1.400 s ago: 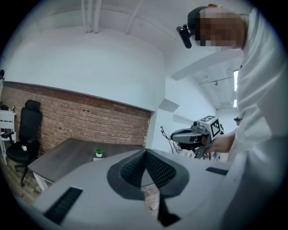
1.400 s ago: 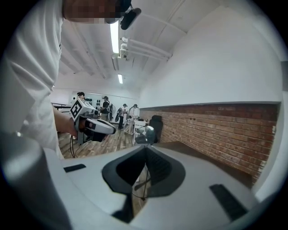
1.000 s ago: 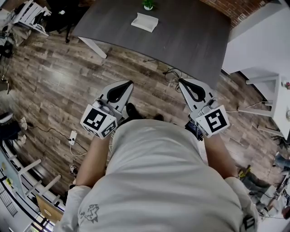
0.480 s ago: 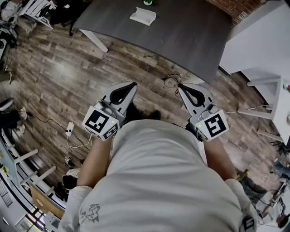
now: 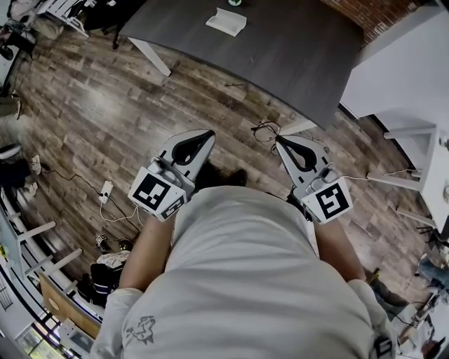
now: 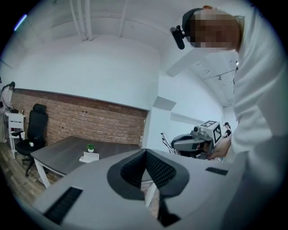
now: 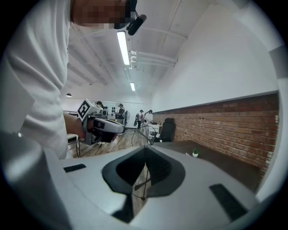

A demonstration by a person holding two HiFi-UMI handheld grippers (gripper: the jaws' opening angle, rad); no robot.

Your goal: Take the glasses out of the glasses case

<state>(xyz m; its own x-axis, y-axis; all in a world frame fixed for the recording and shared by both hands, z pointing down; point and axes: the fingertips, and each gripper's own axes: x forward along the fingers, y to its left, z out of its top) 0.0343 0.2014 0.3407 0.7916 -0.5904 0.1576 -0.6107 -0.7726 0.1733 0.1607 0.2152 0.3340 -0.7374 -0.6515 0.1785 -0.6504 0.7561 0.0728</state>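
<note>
A white glasses case (image 5: 226, 21) lies closed on the dark grey table (image 5: 280, 49), far ahead of both grippers; it also shows in the left gripper view as the case (image 6: 89, 157) beside a small potted plant (image 6: 90, 147). No glasses are visible. My left gripper (image 5: 209, 133) and right gripper (image 5: 279, 140) are held side by side in front of the person's body, above the wooden floor and short of the table. Both have their jaws shut with nothing between them, as seen at the left gripper (image 6: 145, 152) and the right gripper (image 7: 145, 150).
Cables (image 5: 265, 130) lie on the floor near the table's corner. A white table leg (image 5: 151, 56) stands at the left. White furniture (image 5: 400, 70) fills the right side. A black office chair (image 6: 33, 130) stands by the brick wall. Several people stand far back (image 7: 119, 112).
The table and case have slid toward the top of the head view and both grippers sit slightly lower in it. Both stay shut and empty.
</note>
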